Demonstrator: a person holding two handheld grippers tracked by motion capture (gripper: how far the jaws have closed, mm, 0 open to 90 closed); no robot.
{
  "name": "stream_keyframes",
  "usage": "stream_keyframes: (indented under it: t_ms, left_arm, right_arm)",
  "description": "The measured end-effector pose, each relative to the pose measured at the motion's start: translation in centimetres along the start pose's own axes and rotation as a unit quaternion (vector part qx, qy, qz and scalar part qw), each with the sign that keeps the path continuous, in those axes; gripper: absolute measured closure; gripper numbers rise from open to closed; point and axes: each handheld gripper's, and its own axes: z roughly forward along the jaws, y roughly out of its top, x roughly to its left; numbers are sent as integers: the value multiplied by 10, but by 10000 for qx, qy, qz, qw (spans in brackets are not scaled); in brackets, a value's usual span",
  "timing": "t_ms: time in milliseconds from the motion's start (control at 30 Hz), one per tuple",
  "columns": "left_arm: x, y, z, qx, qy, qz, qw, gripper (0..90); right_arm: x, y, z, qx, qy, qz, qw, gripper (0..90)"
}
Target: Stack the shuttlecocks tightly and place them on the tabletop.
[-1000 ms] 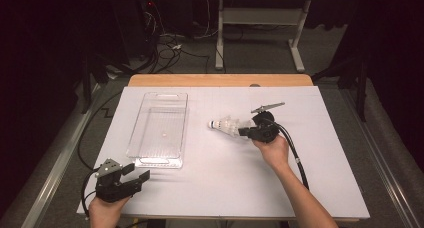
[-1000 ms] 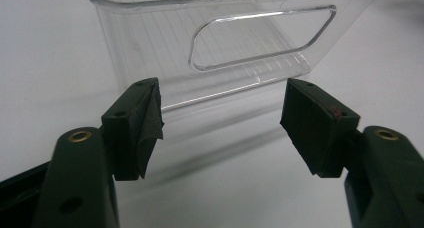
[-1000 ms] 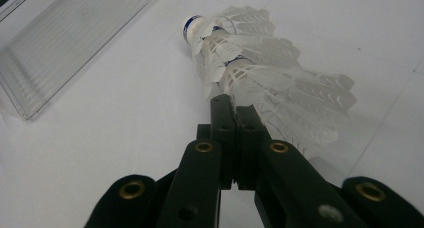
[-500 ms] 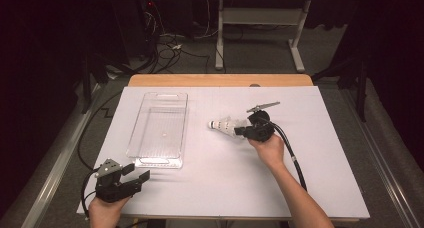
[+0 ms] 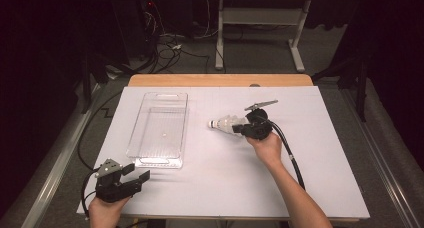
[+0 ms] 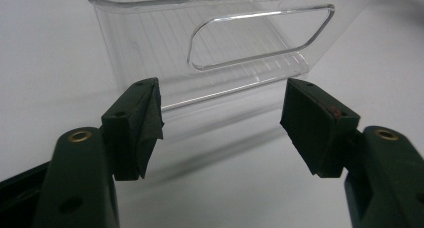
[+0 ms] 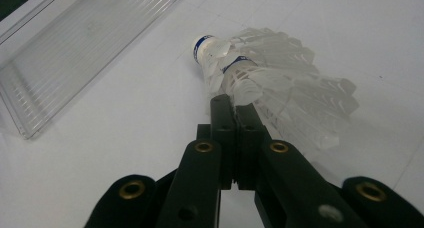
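My right gripper point(image 7: 239, 100) is clamped on the feather edge of the shuttlecock point(image 7: 260, 68), which lies mid-table, well right of the tray point(image 5: 160, 130). My left gripper point(image 6: 220, 123) stands wide, holding nothing, near the tray's handle end.

Only the clear bin point(image 5: 159, 130) interrupts the open white table point(image 5: 310, 188) between both hands.

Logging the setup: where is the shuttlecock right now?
In the high view the shuttlecock sits mid-table, right of the clear tray, its feathers pinched in the right gripper, cork toward the tray.
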Motion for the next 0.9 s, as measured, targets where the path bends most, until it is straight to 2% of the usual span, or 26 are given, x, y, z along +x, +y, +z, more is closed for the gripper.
stream_keyframes:
  t_ms: [900]
  left_arm:
    - [0,0,0,-3,4,0,10000,334]
  right_arm:
    - [-8,-5,9,125,-111,113,9998,895]
